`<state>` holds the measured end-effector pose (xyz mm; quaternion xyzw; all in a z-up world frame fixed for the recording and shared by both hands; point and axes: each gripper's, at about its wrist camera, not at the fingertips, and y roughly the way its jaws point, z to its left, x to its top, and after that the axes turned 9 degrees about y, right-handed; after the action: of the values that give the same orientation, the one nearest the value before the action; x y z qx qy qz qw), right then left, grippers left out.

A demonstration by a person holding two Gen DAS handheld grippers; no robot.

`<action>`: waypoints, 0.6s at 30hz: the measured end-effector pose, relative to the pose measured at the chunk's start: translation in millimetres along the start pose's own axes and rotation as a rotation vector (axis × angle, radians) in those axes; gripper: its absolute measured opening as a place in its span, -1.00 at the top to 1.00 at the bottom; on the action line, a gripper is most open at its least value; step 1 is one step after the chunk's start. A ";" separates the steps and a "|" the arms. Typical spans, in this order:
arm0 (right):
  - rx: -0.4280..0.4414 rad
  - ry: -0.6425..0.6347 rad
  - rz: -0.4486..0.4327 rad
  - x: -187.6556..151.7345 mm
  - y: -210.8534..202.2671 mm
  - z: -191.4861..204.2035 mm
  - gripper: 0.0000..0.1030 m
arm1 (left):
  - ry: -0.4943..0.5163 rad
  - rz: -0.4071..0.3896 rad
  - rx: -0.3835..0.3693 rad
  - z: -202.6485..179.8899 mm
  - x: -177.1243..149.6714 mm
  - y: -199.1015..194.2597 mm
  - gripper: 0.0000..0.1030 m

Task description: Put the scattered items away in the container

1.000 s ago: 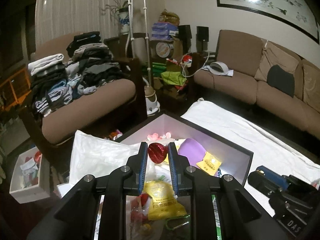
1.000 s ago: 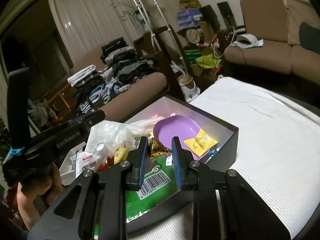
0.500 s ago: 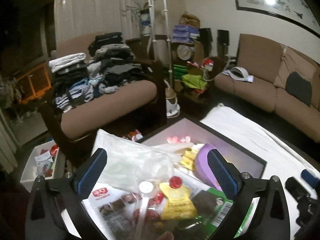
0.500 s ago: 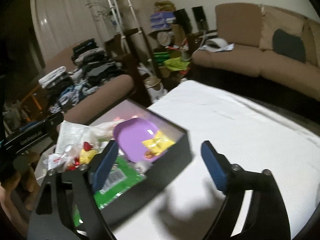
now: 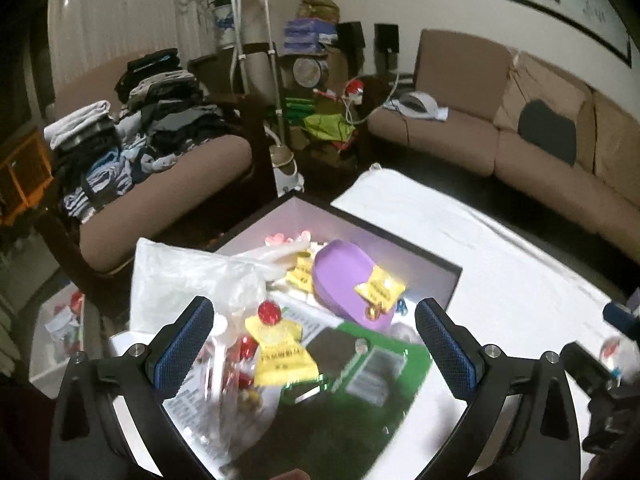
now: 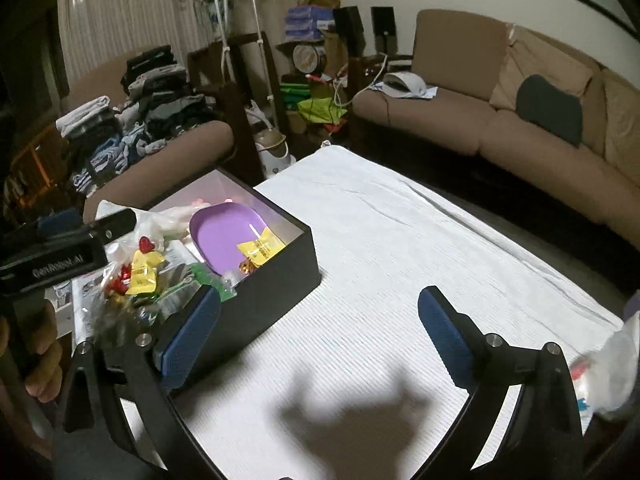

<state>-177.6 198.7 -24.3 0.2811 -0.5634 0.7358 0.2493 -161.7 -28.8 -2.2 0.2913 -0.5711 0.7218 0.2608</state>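
Both grippers empty over the filled black box

Left gripper point(image 5: 316, 344) gapes wide above the black rectangular box point(image 6: 280, 280); right gripper point(image 6: 320, 336), jaws opening, holds nothing over the white cloth point(image 6: 400, 240). In the box: purple oval plate point(image 5: 344, 280) at twelve o'clock, red foil-wrapped sweet point(image 5: 269, 312) at ten.

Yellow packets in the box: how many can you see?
3. One lies on the purple plate, one left of the plate, one on the front pile. More may be buried.

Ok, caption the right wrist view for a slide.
Right gripper, opening and empty, above white cloth beside the filled black box.
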 end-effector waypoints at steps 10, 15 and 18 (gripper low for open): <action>-0.026 0.025 -0.025 -1.3 -32.8 -13.6 -0.98 | -0.009 0.029 -0.032 2.3 -1.9 -22.0 -0.99; -0.031 0.008 -0.023 -1.5 -36.6 -12.3 -0.98 | -0.009 0.036 -0.027 3.8 -1.3 -19.3 -0.99; -0.029 -0.009 -0.027 -1.5 -38.7 -10.4 -0.98 | -0.008 0.040 -0.023 4.9 -0.9 -17.3 -0.99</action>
<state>-151.4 218.1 -0.8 0.2883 -0.5713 0.7228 0.2610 -148.3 -30.0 9.6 0.2795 -0.5861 0.7192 0.2473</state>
